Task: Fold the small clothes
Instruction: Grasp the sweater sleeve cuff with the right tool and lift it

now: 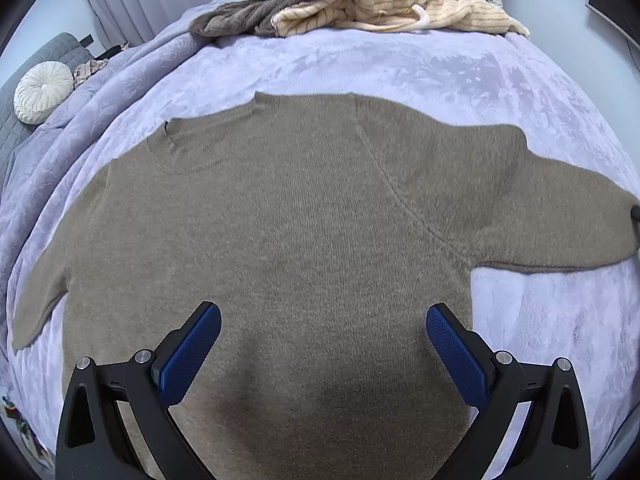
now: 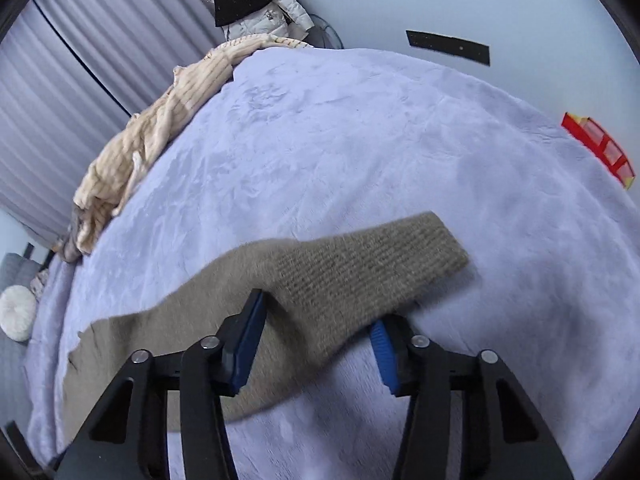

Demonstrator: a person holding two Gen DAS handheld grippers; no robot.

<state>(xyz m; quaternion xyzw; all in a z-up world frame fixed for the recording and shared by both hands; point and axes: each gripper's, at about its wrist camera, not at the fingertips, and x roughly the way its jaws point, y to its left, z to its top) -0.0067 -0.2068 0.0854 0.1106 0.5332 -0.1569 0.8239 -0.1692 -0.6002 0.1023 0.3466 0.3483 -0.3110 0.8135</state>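
A taupe knit sweater lies flat on the lavender blanket, neck toward the far left, both sleeves spread out. My left gripper is open and empty, hovering over the sweater's lower body. In the right wrist view, the sweater's right sleeve passes between my right gripper's blue fingers, cuff pointing away. The jaws stand apart around the sleeve and do not pinch it. The sleeve covers the right finger's tip.
A pile of cream striped and brown clothes lies at the bed's far edge, also in the right wrist view. A round white cushion rests on a grey sofa at left. Curtains hang behind. A red object is at right.
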